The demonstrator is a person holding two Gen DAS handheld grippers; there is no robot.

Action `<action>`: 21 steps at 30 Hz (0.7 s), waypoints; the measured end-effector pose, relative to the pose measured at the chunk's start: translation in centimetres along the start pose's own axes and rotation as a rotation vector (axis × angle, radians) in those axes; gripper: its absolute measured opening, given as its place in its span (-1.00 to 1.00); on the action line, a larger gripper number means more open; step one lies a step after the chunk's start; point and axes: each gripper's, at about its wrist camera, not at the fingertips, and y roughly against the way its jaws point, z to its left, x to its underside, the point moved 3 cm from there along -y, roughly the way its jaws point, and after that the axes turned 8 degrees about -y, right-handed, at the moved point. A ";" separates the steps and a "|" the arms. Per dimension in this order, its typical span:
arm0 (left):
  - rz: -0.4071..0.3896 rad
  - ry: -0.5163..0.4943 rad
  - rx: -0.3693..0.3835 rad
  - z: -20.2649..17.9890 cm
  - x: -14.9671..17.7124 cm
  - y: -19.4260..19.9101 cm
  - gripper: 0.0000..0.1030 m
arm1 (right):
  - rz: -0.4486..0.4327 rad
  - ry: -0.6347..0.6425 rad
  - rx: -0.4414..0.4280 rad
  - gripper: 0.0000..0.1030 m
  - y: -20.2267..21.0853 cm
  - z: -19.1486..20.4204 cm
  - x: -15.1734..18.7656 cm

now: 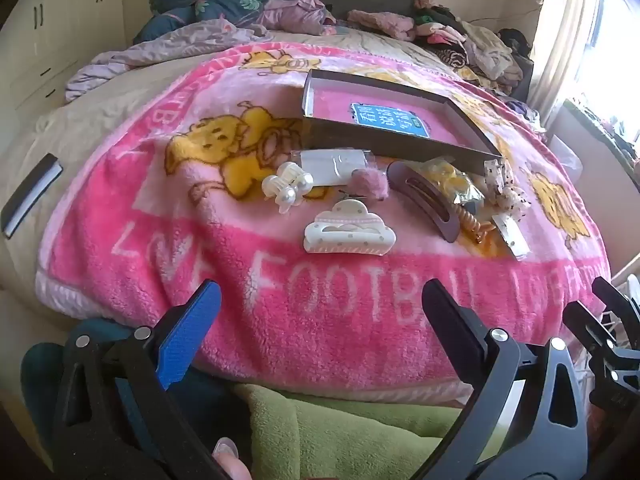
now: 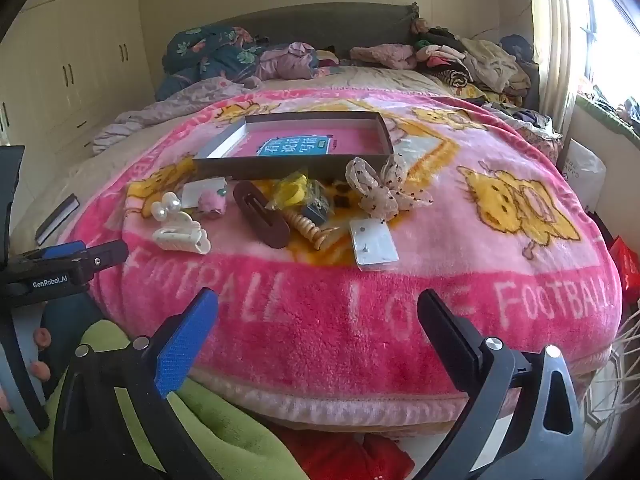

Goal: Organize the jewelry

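We hold both grippers wide apart-fingered and empty at the near edge of the bed: left gripper, right gripper. Hair accessories sit mid-blanket on the pink fleece "FOOTBALL" blanket, just in front of the shallow dark cardboard box lid with pink inside. White cloud-shaped claw clip lies nearest the left gripper, pearl clip behind it. Brown oval barrette, yellow packet, dotted mesh bow, white earring card cluster rightward. Bare pink strip lies between us and the items; the blanket's near edge drops off just under the fingers.
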 end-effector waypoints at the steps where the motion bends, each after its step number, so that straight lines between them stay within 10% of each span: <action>1: 0.000 -0.002 -0.002 0.0 0.0 0.0 0.79 | 0.001 0.003 0.001 0.88 0.0 0.0 0.0; 21: -0.023 -0.021 0.008 -1.0 0.0 0.3 0.79 | -0.007 0.010 -0.003 0.88 0.5 0.7 -0.3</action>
